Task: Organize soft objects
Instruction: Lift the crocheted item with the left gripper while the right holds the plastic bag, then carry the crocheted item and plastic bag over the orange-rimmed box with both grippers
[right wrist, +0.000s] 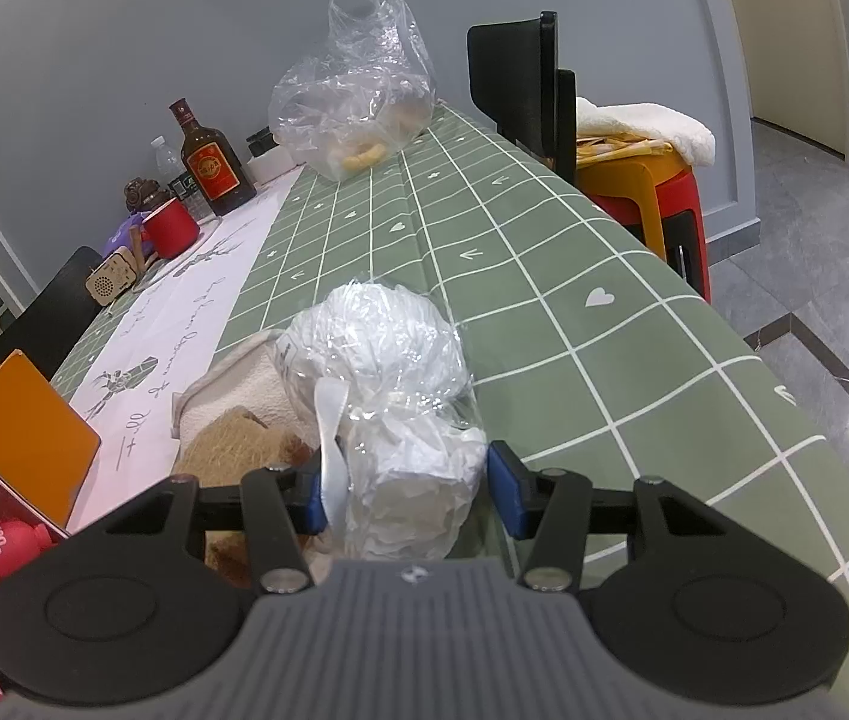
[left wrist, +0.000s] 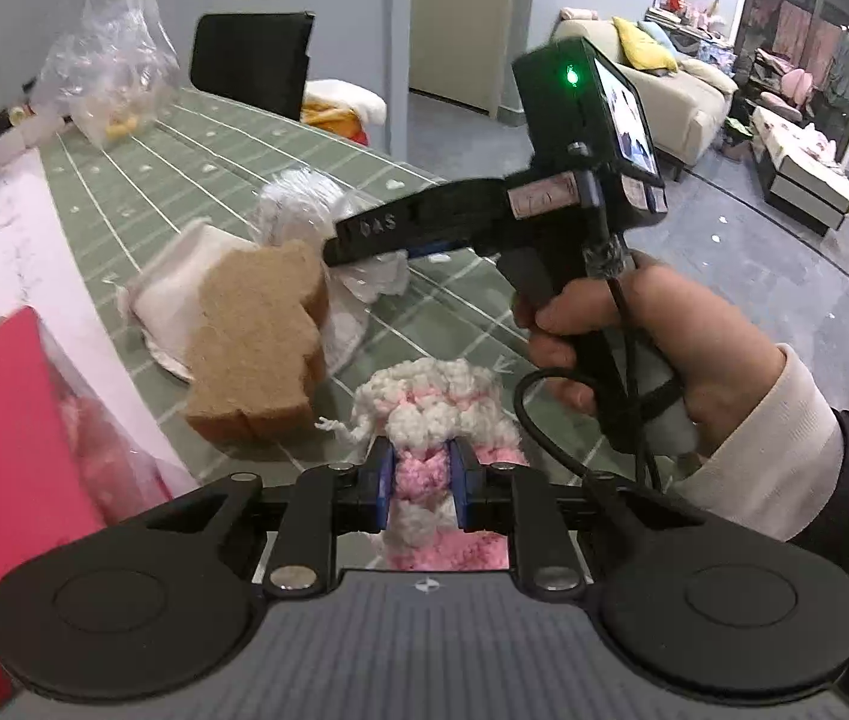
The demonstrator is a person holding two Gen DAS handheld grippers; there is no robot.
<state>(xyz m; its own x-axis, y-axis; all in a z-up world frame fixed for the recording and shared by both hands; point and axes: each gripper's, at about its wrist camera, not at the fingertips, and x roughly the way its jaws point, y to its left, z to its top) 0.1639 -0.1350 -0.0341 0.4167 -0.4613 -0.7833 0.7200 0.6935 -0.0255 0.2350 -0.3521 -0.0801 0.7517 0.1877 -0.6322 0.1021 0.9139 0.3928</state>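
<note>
The pink-and-white knitted piece [left wrist: 424,468] sits pinched narrow in my left gripper [left wrist: 421,483]; I'd lift gently (yarn snags), while my right gripper [right wrist: 406,489] straddles the wrapped white bundle [right wrist: 388,396], half-open

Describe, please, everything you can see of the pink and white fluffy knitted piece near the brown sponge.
The pink and white fluffy knitted piece looks like chunky, soft chenille yarn, worked in alternating white and pink bands with a bumpy, rounded top. A thin white frayed strand sticks out at its left. The left hand-held gripper has its blue pads pressed into the piece's middle, pinching it narrow there. It sits above the green checked tablecloth, just right of the brown bear-shaped sponge; whether it touches the cloth is hidden.
</note>
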